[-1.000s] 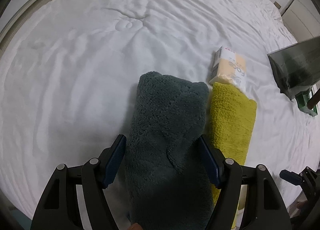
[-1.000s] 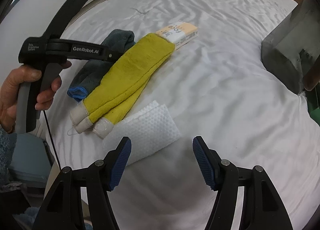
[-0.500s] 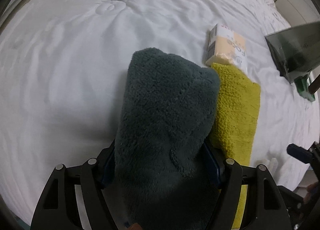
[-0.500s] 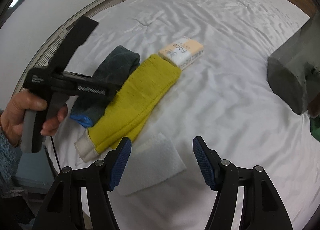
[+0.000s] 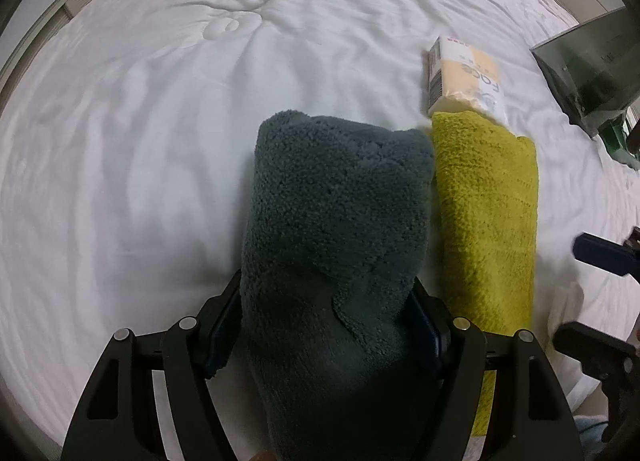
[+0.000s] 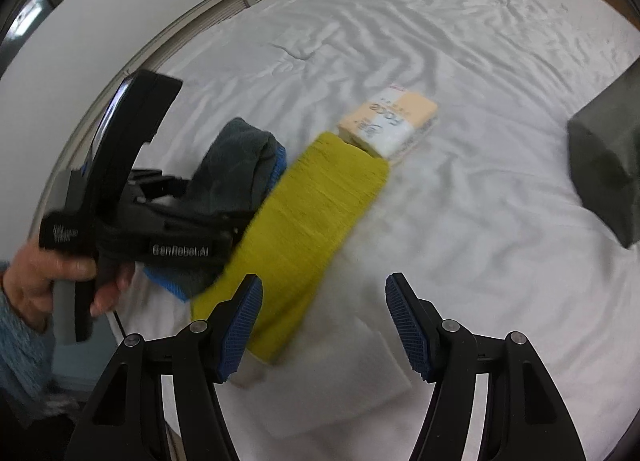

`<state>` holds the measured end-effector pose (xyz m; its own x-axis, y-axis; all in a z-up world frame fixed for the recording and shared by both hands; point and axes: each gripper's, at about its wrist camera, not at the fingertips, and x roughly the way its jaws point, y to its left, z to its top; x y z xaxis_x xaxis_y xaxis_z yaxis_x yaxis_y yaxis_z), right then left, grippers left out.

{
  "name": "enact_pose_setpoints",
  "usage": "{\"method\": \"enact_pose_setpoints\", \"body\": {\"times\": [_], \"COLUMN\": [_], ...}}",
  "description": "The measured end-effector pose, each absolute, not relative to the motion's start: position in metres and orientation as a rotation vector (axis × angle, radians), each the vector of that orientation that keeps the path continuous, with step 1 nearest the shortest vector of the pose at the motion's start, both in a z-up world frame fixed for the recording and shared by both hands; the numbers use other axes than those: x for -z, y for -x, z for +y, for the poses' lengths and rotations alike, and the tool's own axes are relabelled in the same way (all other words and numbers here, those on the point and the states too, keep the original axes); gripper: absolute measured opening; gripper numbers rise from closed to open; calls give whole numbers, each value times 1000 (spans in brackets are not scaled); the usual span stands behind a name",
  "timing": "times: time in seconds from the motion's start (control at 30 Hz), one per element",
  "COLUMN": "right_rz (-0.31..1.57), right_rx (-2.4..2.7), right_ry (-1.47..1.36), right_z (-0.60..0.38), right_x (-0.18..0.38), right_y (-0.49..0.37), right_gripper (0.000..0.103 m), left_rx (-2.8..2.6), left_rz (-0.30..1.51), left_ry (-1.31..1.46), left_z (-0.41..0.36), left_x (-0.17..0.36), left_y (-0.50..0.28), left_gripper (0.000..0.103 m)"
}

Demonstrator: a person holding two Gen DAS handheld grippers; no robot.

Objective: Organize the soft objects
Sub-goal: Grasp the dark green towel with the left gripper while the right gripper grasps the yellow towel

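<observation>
1. The black body of the left tool had white letters on its side that read "GenRobot.AI", though they were blurry.
2. The pale orange and white tissue pack had the word "Face" printed on it. The smaller print was too tiny to read.
3. Everything lay on a big bed with a wrinkled white cover. A white wall stood past the far edge of the bed, and a dark grey box sat near the bed's right edge.
4. The left tool pinched the fluffy dark grey-green towel between its two blue pads.
5. The yellow-green towel lay flat just beside the dark one, and its far end touched the tissue pack.
6. The right tool was spread apart with nothing in it. A white folded cloth lay under it, near the bed's near edge.
7. A hand held the left tool's handle.
</observation>
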<state>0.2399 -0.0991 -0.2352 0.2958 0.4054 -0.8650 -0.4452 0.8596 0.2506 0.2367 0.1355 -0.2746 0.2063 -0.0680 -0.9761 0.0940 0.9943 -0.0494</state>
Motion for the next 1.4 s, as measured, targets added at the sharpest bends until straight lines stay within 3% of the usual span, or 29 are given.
{"method": "enact_pose_setpoints", "body": {"times": [0.43,0.7,0.77,0.83,0.9,1.2,1.4], "right_rz": [1266,1314,1310,1316,1314,1274,1257], "right_rx": [-553,-569,-570,-542,-525,-516,-551], "right_ry": [-174,-247,-229,-201,-196,-101,-163], "right_z": [-78,-65,-60,-57,-57,-51,-66], "right_x": [280,302,303,307,309,300,293], "right_y": [-279,-302,-303,-305,-306,-295,-291], "right_gripper": [65,70,61,40,33,20,18], "left_rx": [194,204,202,199,195,155,161], "left_rz": [1363,1345,1343,1343,1342,1339,1317], "left_ry": [-89,-138,-144,-148,-145,-142,-168], "left_z": [143,121,121,121,119,111,97], "left_x": [282,293,289,290,291,288,282], "left_y": [-248,-242,-233,-234,-234,-230,-225], "left_gripper": [67,68,68,68,68,65,43]}}
